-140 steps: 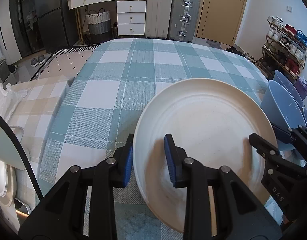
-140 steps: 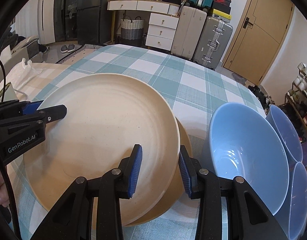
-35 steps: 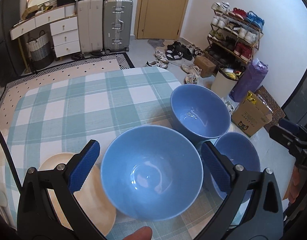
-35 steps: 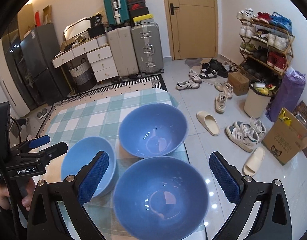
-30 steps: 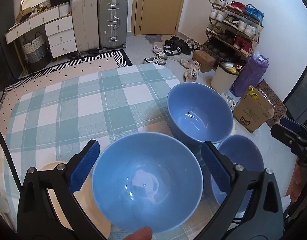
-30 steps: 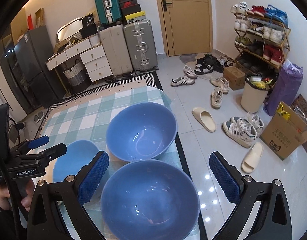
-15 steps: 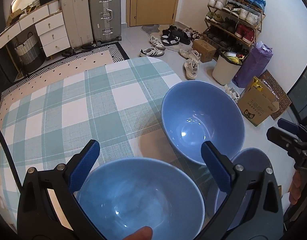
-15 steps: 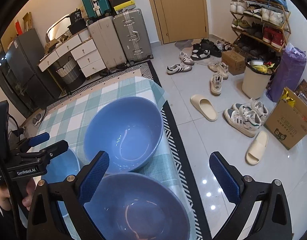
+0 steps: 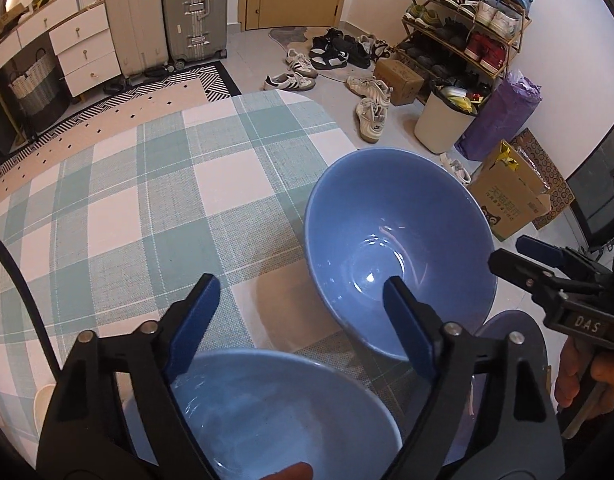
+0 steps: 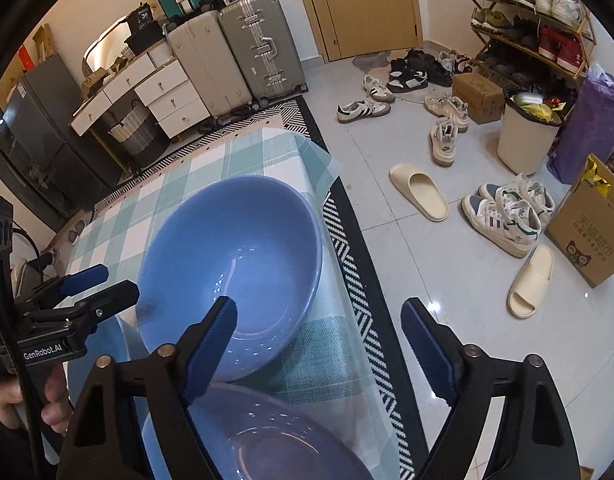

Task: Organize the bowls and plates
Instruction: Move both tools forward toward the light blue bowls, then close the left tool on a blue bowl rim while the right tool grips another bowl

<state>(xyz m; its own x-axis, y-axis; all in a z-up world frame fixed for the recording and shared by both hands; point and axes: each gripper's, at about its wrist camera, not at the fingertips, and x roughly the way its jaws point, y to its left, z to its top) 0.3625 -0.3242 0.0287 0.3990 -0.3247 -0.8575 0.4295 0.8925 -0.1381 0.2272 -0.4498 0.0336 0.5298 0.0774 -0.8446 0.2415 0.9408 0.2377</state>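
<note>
Three blue bowls stand on the checked tablecloth (image 9: 107,208) near its right edge. In the left wrist view my left gripper (image 9: 301,320) hovers over the far rim of the nearest bowl (image 9: 283,412), jaws closing, pads clear of it. The far bowl (image 9: 399,252) lies just beyond its right finger. A third bowl (image 9: 511,344) shows under my right gripper (image 9: 547,264). In the right wrist view my right gripper (image 10: 319,348) is above that bowl (image 10: 267,440), jaws closing and touching nothing. The far bowl (image 10: 231,264) sits ahead, and my left gripper (image 10: 87,284) is at the left.
A cream plate's rim (image 9: 43,400) shows at the lower left. The table edge (image 10: 339,280) drops to a tiled floor with shoes (image 10: 503,212), slippers (image 10: 419,192), a cardboard box (image 10: 591,228) and a bin (image 10: 527,136). Suitcases (image 9: 195,8) and drawers (image 9: 87,52) stand behind.
Both grippers have let go of the cream plate and come forward and down over the blue bowls. Both pairs of jaws now stand narrower than half a second ago.
</note>
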